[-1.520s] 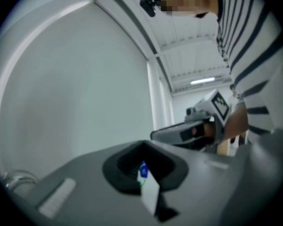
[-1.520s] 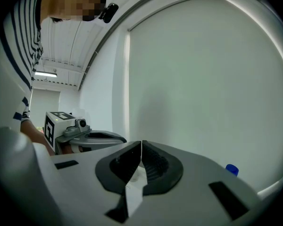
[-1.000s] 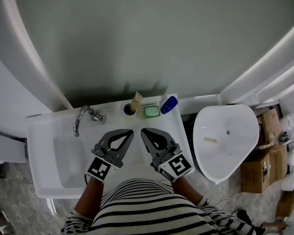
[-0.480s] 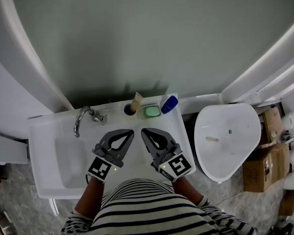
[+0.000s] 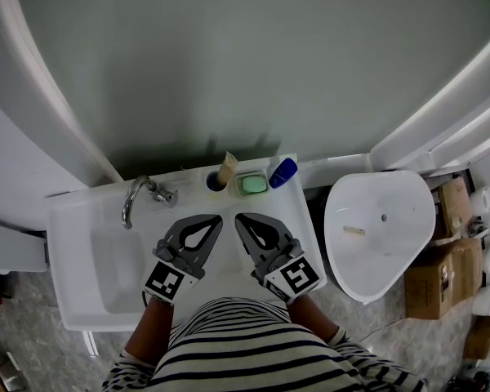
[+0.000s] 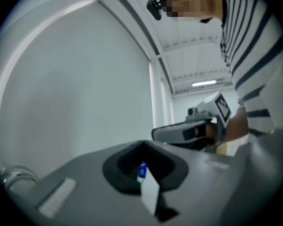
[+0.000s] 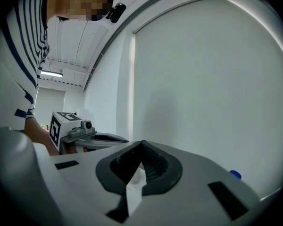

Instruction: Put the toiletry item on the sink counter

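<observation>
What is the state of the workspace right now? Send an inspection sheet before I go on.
Surface: white sink counter, basin at its left, chrome tap behind the basin.
Job's things: beige tube leaning in a round holder, green soap bar in a dish, blue bottle, all along the back edge.
Clutter: nothing seen on the counter's front part.
Grippers: left gripper and right gripper both shut and empty, side by side over the counter.
Cables: nothing seen on the counter.
Surroundings: white rounded fixture at the right with a small pale stick on it; brown cardboard boxes beyond.
</observation>
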`<state>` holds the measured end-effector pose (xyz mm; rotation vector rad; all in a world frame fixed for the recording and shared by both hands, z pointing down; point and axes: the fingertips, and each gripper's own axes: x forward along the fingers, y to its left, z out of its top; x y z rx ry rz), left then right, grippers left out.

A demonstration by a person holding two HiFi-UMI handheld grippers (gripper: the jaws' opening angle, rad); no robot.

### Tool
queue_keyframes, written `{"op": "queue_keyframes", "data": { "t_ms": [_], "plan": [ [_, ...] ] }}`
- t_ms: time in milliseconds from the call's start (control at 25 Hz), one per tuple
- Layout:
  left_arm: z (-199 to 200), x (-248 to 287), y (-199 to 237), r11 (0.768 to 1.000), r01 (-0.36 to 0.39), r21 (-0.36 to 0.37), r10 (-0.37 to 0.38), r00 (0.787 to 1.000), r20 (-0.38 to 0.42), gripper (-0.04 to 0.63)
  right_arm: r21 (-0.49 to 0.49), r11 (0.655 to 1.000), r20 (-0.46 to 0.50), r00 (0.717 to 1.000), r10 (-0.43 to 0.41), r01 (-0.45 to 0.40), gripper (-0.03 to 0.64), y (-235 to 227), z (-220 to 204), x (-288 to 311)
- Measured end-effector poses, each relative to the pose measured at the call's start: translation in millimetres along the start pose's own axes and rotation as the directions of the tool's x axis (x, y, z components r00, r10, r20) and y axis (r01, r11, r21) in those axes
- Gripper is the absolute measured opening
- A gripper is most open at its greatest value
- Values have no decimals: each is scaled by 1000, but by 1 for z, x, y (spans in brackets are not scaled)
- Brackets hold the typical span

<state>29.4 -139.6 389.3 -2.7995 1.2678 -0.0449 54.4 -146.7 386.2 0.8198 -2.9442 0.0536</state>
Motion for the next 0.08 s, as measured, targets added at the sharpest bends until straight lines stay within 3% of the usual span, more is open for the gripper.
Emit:
{"op": "queue_keyframes", "data": {
  "t_ms": [80],
  "plan": [
    [0, 0, 1, 1000, -3, -1, 3, 1000, 3, 6, 0, 1000, 0, 1000, -1, 1, 6, 0, 0, 0]
  ]
}}
